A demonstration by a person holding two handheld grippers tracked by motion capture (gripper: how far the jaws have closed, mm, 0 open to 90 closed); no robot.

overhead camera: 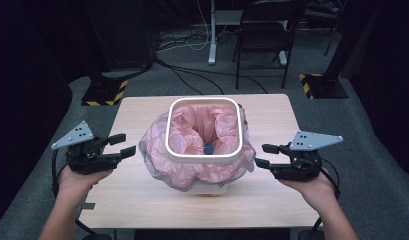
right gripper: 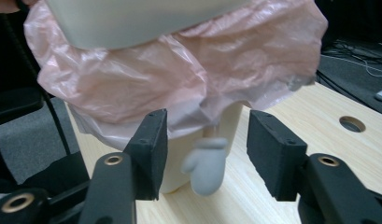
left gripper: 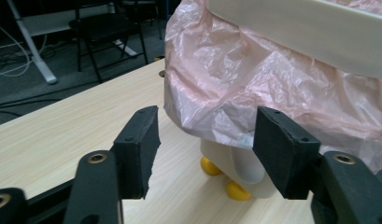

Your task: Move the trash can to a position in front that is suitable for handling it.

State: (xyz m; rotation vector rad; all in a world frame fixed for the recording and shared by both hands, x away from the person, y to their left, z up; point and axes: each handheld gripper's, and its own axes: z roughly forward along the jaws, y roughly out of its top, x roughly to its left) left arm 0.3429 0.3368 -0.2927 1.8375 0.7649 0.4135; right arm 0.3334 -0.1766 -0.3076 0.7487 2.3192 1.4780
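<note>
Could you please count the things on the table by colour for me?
White: 1 bin with its rim ring
Pink: 1 bag lining the bin
Blue: 1 small item inside the bag
Yellow: 2 feet under the bin
Total: 5

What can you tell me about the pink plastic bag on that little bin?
The pink bag is thin, crinkled, translucent plastic lining a small cream bin. A white square ring holds it at the top; its edge billows out and hangs over the sides. Something small and blue lies inside. Neither gripper touches it.
</note>
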